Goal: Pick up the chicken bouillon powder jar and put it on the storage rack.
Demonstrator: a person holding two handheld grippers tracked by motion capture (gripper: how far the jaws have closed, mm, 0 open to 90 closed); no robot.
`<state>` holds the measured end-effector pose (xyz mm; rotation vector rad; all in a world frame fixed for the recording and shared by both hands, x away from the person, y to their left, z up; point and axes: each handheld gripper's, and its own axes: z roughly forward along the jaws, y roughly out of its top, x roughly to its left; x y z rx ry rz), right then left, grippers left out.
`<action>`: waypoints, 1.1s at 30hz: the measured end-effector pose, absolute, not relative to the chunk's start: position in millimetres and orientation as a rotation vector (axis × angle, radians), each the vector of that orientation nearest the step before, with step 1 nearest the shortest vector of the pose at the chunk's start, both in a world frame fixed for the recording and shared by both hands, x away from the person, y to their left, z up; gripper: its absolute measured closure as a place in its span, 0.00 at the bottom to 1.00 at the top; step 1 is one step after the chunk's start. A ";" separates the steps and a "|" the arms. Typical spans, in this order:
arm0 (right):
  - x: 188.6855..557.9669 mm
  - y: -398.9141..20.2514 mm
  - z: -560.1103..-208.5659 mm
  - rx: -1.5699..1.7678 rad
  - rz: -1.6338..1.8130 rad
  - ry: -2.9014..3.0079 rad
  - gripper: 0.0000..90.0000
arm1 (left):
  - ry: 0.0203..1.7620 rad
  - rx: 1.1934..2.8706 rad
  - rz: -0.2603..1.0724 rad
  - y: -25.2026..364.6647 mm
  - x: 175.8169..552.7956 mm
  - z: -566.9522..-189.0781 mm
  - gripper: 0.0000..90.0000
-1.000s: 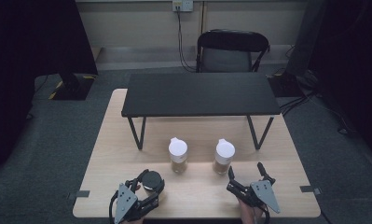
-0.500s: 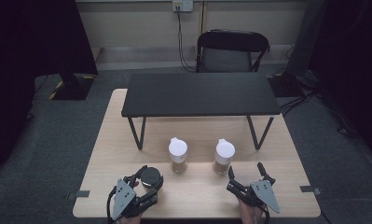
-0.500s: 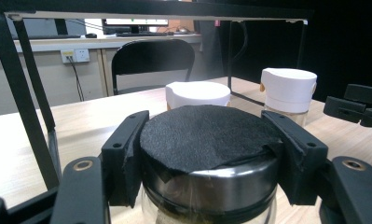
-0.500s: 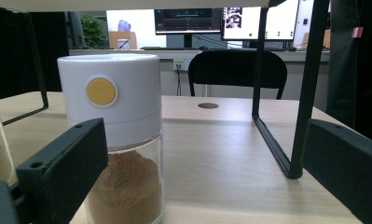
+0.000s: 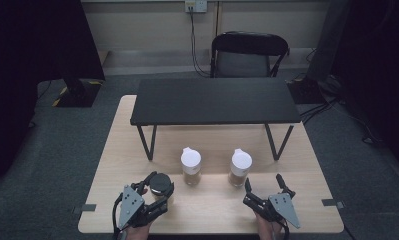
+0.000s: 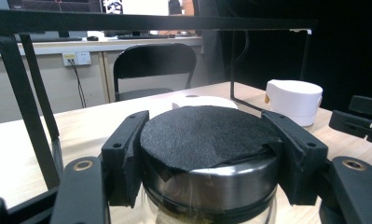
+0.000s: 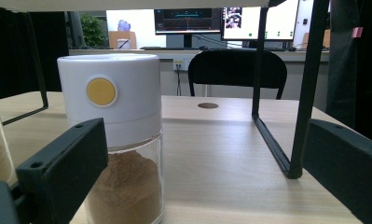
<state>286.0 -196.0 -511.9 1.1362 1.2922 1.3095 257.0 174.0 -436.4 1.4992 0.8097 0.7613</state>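
A glass jar with a black lid point(image 5: 160, 182) sits between the jaws of my left gripper point(image 5: 159, 189) at the table's front left. In the left gripper view both pads press on the sides of that lid point(image 6: 207, 137). Two white-lidded jars of brown powder point(image 5: 190, 165) point(image 5: 240, 166) stand side by side in front of the black riser shelf point(image 5: 214, 100). My right gripper point(image 5: 263, 181) rests near the front right, jaws wide apart. In the right gripper view the right-hand jar point(image 7: 113, 154) stands just beyond the left jaw, untouched.
The shelf's thin black legs point(image 5: 149, 142) point(image 5: 273, 142) stand on the wooden table point(image 5: 212, 212) just behind the jars. A black chair point(image 5: 249, 55) sits beyond the table's far edge. Bare wood lies between the two grippers.
My left gripper has lifted a little and drifted away from the front edge, carrying the black-lidded jar. The right gripper and the two white-lidded jars have stayed put.
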 end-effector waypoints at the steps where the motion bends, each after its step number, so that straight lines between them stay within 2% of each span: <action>1: 286.0 -196.0 -511.9 1.136 1.310 1.292 0.00 | 0.810 1.498 0.762 174.5 257.6 -435.0 0.39; 33: 286.0 -196.0 -511.9 1.133 1.311 1.295 0.00 | 0.756 1.495 0.785 169.6 284.2 -379.3 0.39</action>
